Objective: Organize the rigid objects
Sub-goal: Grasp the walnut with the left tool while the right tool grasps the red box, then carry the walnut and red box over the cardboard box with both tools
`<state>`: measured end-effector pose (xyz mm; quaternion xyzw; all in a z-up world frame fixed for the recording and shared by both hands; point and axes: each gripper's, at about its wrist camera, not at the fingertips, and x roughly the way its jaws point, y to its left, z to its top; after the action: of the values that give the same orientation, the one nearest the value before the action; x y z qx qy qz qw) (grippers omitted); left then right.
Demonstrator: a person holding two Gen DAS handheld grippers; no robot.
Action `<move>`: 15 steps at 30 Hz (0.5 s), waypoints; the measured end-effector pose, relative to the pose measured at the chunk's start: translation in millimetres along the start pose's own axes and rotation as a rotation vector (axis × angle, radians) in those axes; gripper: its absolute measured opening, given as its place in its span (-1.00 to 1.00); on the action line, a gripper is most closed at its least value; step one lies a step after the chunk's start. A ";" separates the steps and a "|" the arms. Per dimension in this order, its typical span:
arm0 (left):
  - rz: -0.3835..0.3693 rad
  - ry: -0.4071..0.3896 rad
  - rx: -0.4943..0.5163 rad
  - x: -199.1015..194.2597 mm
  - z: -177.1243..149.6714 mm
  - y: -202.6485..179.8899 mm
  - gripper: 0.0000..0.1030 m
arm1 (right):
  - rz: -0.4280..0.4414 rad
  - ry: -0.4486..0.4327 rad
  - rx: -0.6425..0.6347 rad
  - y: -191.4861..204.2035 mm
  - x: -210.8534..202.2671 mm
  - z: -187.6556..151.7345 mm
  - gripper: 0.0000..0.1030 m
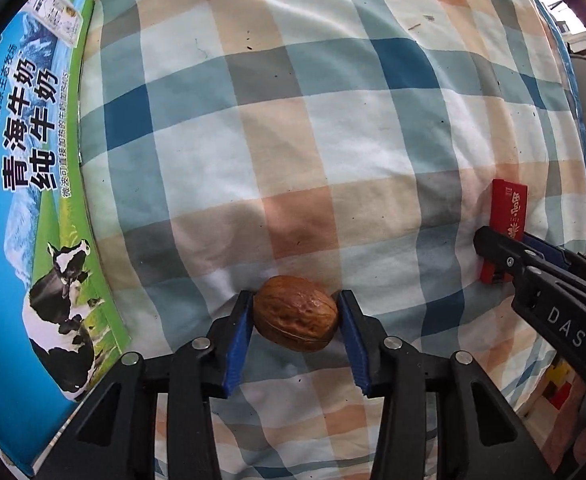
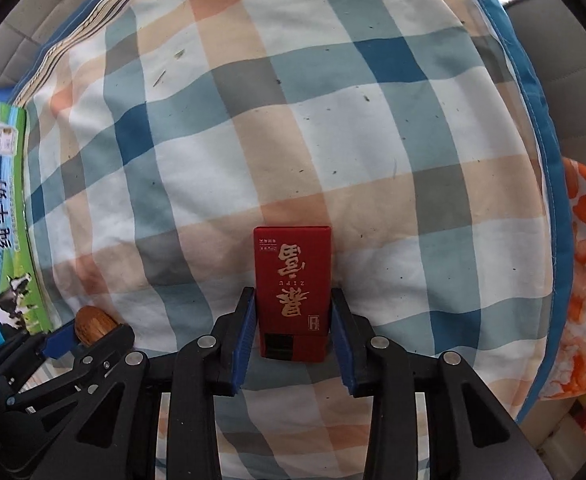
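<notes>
A brown walnut point(image 1: 296, 313) lies on the checked cloth point(image 1: 333, 120), and my left gripper point(image 1: 296, 308) is shut on it, its blue pads point(image 1: 240, 332) pressing both sides. A small red box with gold characters point(image 2: 293, 288) rests on the same cloth, with my right gripper point(image 2: 293, 308) shut on its lower half. In the left wrist view the red box point(image 1: 508, 208) and the right gripper point(image 1: 505, 248) show at the right edge. In the right wrist view the walnut point(image 2: 93, 325) and the left gripper point(image 2: 81, 334) show at the lower left.
A blue and green milk carton box with a cow picture point(image 1: 25, 200) lies along the left side of the cloth. An orange-patterned fabric point(image 2: 585, 280) hangs past the cloth's blue-trimmed right edge. Grey cushions point(image 2: 573, 60) lie beyond the far side.
</notes>
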<state>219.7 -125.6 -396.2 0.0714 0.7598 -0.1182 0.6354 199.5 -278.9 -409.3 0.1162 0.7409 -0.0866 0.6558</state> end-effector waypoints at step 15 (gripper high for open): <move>-0.049 -0.130 0.017 -57.0 -19.6 -20.7 -0.28 | 0.032 -0.008 -0.042 6.6 -30.4 -12.4 -0.30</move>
<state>206.1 -137.8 -335.1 0.0504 0.7175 -0.1442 0.6796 193.0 -270.8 -377.4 0.1138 0.7378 -0.0611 0.6625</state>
